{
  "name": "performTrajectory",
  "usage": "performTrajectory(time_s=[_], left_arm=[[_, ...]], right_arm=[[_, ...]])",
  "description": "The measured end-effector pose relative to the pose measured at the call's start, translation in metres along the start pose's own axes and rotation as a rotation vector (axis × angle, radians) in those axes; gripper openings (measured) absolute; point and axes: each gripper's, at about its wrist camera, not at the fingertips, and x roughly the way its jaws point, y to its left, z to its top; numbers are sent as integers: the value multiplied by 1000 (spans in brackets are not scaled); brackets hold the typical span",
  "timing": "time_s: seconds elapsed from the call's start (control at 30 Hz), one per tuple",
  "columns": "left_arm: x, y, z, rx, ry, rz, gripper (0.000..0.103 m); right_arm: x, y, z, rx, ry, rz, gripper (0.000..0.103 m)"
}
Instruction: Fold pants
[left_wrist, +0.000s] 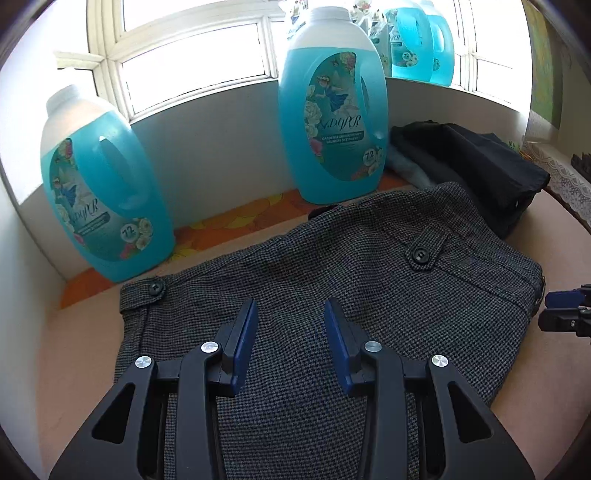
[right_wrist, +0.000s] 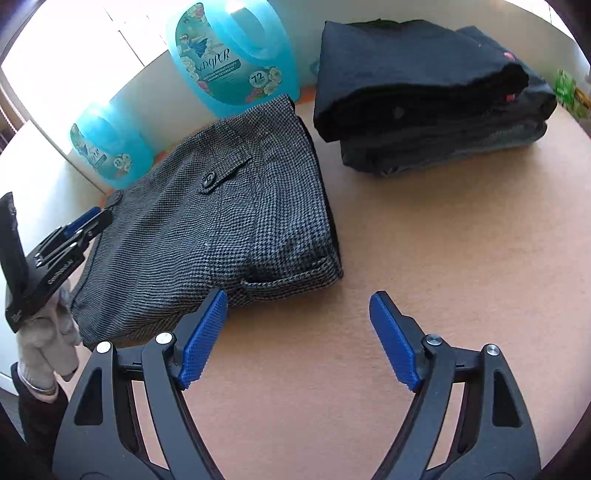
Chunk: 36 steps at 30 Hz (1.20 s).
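Your grey tweed pants (right_wrist: 221, 206) lie folded compactly on the tabletop (right_wrist: 424, 277), just beside the dark folded stack (right_wrist: 424, 96). Both grippers' fingers are spread, holding nothing: left gripper (left_wrist: 290, 317) above the pants, right gripper (right_wrist: 299, 306) at their near corner. Folding looks nearly finished; next, likely move them onto the stack.

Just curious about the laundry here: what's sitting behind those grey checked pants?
Behind the grey checked pants stand two blue detergent bottles on an orange floral cloth. The bottles hide the wall behind them.

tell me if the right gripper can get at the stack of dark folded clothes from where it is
Probably yes. The right gripper is open over bare peach tabletop, and nothing lies between it and the stack of dark folded clothes; the grey tweed pants sit off to its left.
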Motion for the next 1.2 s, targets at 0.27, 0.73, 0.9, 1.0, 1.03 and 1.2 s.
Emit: performTrajectory(time_s=[0.27, 0.73, 0.9, 1.0, 1.03, 1.2], left_arm=[[47, 2, -10, -14, 123, 38, 38], [67, -19, 22, 9, 125, 29, 38], [80, -12, 21, -29, 129, 6, 39], [70, -3, 22, -64, 117, -5, 38], [65, 1, 22, -80, 107, -15, 38], [28, 10, 14, -96, 88, -39, 38]], right_arm=[[22, 14, 1, 105, -4, 92, 85], [34, 15, 11, 220, -100, -15, 63], [30, 19, 14, 192, -120, -28, 52], [23, 27, 15, 160, -146, -37, 46], [20, 30, 15, 141, -160, -42, 43], [12, 38, 21, 96, -192, -64, 26]])
